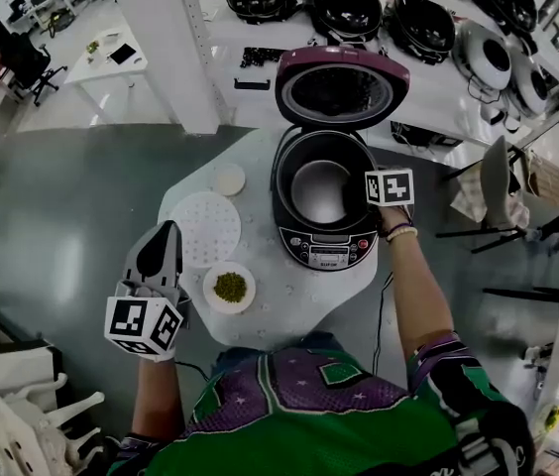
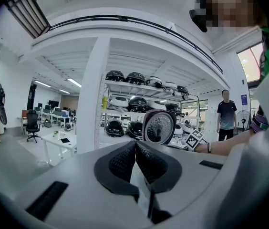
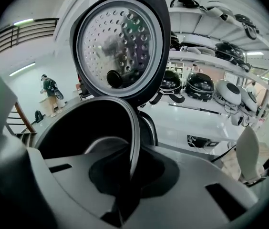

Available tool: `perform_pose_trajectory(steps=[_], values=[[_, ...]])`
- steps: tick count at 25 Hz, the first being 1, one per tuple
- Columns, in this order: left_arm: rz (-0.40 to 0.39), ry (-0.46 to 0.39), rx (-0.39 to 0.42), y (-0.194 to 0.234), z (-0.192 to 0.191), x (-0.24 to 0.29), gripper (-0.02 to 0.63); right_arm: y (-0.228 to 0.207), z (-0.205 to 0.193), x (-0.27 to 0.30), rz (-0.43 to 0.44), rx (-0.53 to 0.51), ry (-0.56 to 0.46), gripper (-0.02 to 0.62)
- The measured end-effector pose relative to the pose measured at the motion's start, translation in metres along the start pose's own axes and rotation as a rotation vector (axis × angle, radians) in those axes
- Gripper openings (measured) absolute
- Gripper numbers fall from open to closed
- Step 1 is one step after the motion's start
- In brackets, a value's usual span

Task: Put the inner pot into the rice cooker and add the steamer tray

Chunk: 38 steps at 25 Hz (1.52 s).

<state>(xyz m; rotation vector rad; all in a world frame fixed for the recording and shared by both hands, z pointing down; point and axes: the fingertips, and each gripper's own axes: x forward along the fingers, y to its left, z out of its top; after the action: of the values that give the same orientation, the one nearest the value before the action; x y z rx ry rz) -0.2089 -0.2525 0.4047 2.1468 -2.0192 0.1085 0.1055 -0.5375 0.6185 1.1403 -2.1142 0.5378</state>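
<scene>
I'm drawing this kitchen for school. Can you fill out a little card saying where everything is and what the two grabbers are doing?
Rice cooker: on the white table, lid open and standing up
Inner pot: inside the cooker, looks empty
Right gripper: fingers shut on the pot's rim
Left gripper: fingers shut, holding nothing, above the table beside the tray
Steamer tray: white disc with holes, lying on the table left of the cooker, not yet in
Also on the table: bowl of small green bits; small white disc
</scene>
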Motion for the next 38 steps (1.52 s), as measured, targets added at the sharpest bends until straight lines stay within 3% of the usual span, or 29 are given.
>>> perform_pose_trajectory(steps=[5,12,27,38], values=[[-0.004,-0.005,0.0,-0.002,0.002,-0.004,0.021,0.002,0.004,-0.002,-0.006,-0.014,-0.016,0.064],[-0.015,-0.011,-0.002,-0.003,0.002,-0.011,0.021,-0.006,0.006,-0.02,0.003,0.018,-0.092,0.231],[-0.091,-0.047,0.011,-0.008,0.007,-0.041,0.021,0.008,-0.004,-0.107,-0.065,0.066,-0.264,0.23],[-0.154,-0.079,0.021,0.006,0.019,-0.089,0.021,0.081,-0.012,-0.222,-0.14,0.099,-0.445,0.224]])
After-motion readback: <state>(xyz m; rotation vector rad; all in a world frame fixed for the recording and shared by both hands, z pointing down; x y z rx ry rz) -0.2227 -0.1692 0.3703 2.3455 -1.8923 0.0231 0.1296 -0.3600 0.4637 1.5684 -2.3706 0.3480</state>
